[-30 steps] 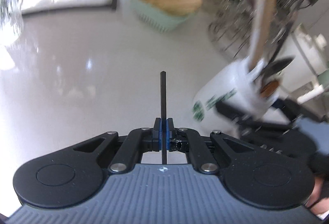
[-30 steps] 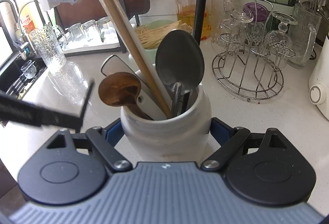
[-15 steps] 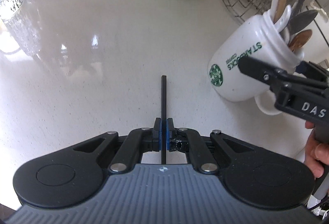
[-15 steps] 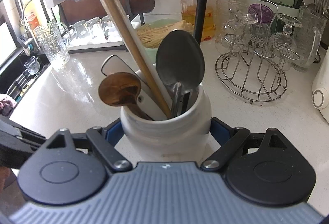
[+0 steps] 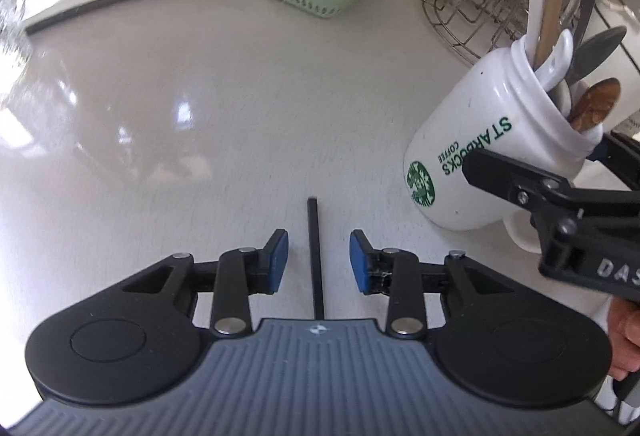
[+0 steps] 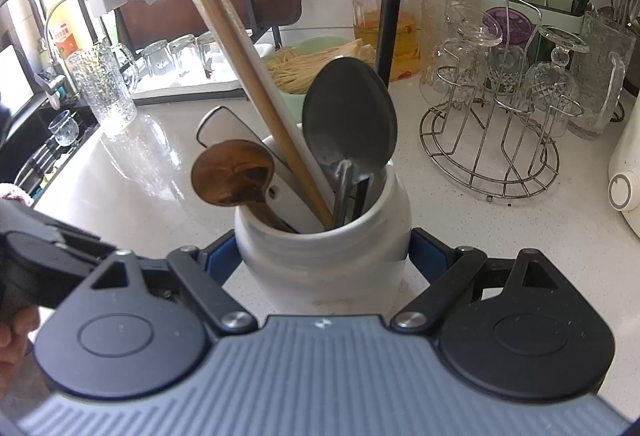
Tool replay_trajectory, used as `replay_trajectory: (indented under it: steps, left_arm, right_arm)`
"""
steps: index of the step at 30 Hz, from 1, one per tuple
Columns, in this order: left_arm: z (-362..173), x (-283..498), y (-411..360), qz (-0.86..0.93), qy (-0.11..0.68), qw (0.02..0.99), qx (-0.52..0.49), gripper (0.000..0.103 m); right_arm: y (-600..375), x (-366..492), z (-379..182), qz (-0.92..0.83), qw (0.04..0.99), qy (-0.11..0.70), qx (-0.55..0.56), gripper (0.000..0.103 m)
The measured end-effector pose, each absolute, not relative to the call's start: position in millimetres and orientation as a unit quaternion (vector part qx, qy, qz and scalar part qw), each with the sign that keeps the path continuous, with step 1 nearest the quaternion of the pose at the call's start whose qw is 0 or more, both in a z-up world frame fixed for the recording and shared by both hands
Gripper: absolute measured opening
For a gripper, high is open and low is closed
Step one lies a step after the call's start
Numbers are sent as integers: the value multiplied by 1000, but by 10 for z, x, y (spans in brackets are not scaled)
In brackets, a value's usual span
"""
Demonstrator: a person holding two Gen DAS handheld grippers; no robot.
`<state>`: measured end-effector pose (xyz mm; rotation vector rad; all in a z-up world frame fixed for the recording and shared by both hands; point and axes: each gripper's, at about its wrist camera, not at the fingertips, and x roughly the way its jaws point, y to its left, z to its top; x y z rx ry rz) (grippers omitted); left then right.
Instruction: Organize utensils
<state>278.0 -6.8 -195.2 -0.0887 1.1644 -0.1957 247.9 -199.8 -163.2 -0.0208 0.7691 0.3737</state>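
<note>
Two tools are recorded at a white stone surface (image 5: 200, 107).

Item one: a thin black straight stick (image 5: 315, 256), judged a single chopstick. It lies flat on the surface, lengthwise between the blue pads (image 5: 279, 260) of the left tool (image 5: 318, 260). The jaws have just been opening; the pads stand clear of the stick on both sides, so it is released, not gripped. Handling is judged light, rigid and smooth, liable to roll or slide on the glossy surface. A hold near the middle, across its width, is advised.

Item two: a white ceramic mug with green lettering (image 5: 492, 151), just right of the stick. It is clamped at its body by the right tool (image 6: 324, 260), pads pressed on either side. Contents: pale wooden chopsticks (image 6: 240, 75), a dark metal spoon (image 6: 350, 115), a brown wooden spoon (image 6: 232, 177). It is judged heavy, hard, breakable and top-loaded, so a low grip on the body suits it.
</note>
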Motion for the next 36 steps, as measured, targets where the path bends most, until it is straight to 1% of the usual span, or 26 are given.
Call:
replay_trajectory:
  steps: [4, 7, 9, 10, 14, 19, 23, 31, 36]
  left_arm:
    - [-1966, 2864, -114, -96, 546, 832, -23, 36]
    - [-1979, 2914, -196, -95, 547, 832, 12, 31]
    - [-1982, 2926, -232, -93, 548, 831, 30, 24]
    - [-1986, 2924, -239, -92, 548, 831, 38, 17]
    - [-1984, 2961, -261, -92, 553, 827, 43, 8]
    - [-1979, 2954, -291, -96, 556, 825, 44, 5]
    - [-1857, 2881, -191, -95, 545, 833, 20, 5]
    - [-1150, 2617, 59, -93, 480, 871, -43, 5]
    - [-738, 2457, 119, -102, 441, 890, -61, 5]
  right_arm:
    - [-1998, 2479, -1632, 181, 910, 373, -10, 91]
    - [-1997, 2477, -1631, 181, 910, 373, -10, 91]
    - [-1994, 2474, -1634, 180, 911, 372, -10, 91]
    - [-1993, 2473, -1636, 180, 911, 371, -10, 91]
    - [-1991, 2466, -1641, 180, 912, 370, -10, 91]
    - [-1981, 2469, -1632, 179, 910, 373, -13, 91]
    - [-1967, 2466, -1630, 178, 910, 374, -18, 91]
    - [-1921, 2451, -1640, 179, 910, 374, -29, 91]
    - [-1897, 2451, -1643, 182, 909, 374, -35, 91]
